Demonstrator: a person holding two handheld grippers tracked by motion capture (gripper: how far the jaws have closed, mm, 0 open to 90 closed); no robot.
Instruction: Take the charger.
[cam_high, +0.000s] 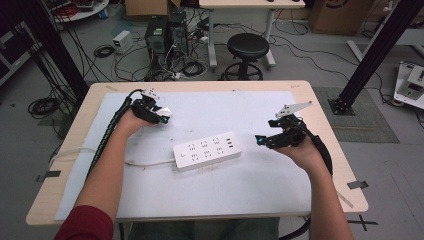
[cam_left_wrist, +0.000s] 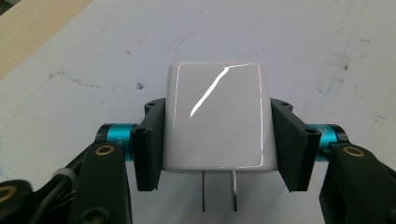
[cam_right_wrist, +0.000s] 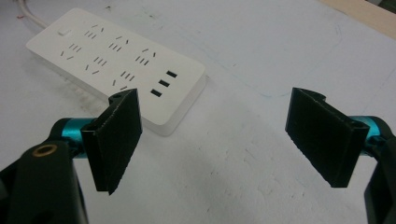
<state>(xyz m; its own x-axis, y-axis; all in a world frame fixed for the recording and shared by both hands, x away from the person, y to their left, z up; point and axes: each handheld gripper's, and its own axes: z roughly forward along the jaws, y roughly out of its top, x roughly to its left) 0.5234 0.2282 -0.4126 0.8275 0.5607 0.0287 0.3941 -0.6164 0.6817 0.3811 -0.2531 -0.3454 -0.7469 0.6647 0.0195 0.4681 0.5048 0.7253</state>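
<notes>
A glossy white plug adapter (cam_left_wrist: 217, 121) with two metal prongs pointing back toward the camera sits clamped between the pads of my left gripper (cam_left_wrist: 217, 142). In the high view that left gripper (cam_high: 162, 116) is at the table's back left, with the white adapter (cam_high: 166, 113) at its tip. A white power strip (cam_high: 206, 150) with several sockets and three USB ports lies at the middle of the mat; its cord runs off to the left. My right gripper (cam_high: 260, 140) hovers just right of the strip, jaws wide apart and empty. The right gripper view has the power strip (cam_right_wrist: 116, 65) ahead and to the left of the right gripper (cam_right_wrist: 219, 135).
A white mat (cam_high: 260, 185) covers most of the wooden table (cam_high: 327, 130). The strip's white cord (cam_high: 150, 163) crosses the mat to the left edge. Beyond the table stand a black stool (cam_high: 247, 50), computer boxes and floor cables.
</notes>
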